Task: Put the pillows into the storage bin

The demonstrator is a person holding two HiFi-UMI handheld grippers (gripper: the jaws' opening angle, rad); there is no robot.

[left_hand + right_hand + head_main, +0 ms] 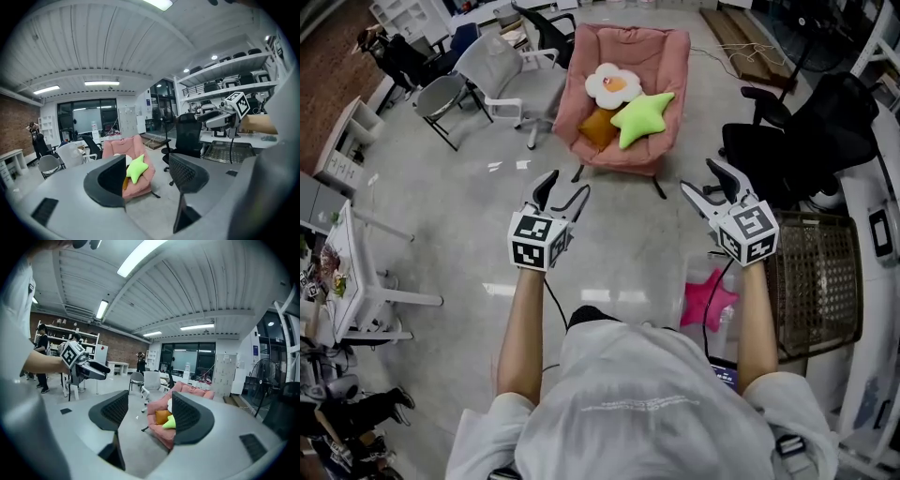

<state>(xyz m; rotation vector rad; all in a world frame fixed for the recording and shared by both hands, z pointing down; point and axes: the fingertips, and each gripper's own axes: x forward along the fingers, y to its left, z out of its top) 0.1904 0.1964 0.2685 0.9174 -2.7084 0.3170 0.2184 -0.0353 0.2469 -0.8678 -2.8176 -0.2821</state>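
Head view: flower pillow [613, 85], green star pillow [640, 116] and orange pillow [598, 127] lie on the pink armchair [661, 52], none fetched; my left hand-held gripper [567, 185] and right hand-held gripper [700, 178], well short of it, stand spread, empty.

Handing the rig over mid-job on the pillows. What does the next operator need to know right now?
Left hand-held gripper: open, empty.
Right hand-held gripper: open, empty. Both point toward the pink chair.
On the chair: flower pillow, green star pillow, orange pillow.
Done: pink star pillow appears to lie in the clear bin at the person's right.
Left: carry the three chair pillows to the bin.
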